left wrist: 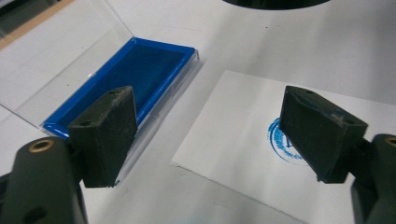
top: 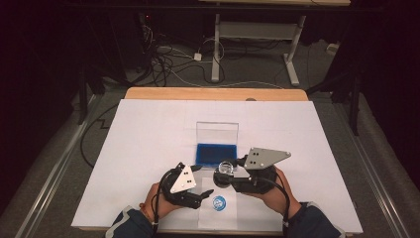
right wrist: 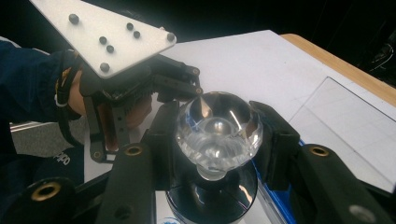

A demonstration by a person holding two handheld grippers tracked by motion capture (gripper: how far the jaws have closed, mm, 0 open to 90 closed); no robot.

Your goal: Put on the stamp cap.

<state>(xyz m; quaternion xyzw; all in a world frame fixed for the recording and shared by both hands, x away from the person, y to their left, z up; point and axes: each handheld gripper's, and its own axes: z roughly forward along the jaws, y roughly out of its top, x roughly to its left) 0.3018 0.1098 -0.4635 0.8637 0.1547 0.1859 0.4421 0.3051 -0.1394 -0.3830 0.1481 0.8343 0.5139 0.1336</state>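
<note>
A white-topped table [top: 148, 129] with a wooden far edge; beyond it at twelve o'clock, tangled cables [top: 168, 59] and white desk legs [top: 216, 49].

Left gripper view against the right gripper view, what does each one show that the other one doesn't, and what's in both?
Left gripper view alone: the left gripper's own open jaws with nothing between them, the white paper bearing a round blue stamp mark, and the whole blue ink pad with its clear lid raised.

Right gripper view alone: the right gripper shut on the stamp's faceted clear knob, plus the left gripper's grey plate and the person's sleeve.

Both: the white table cover and the open ink pad case.
</note>
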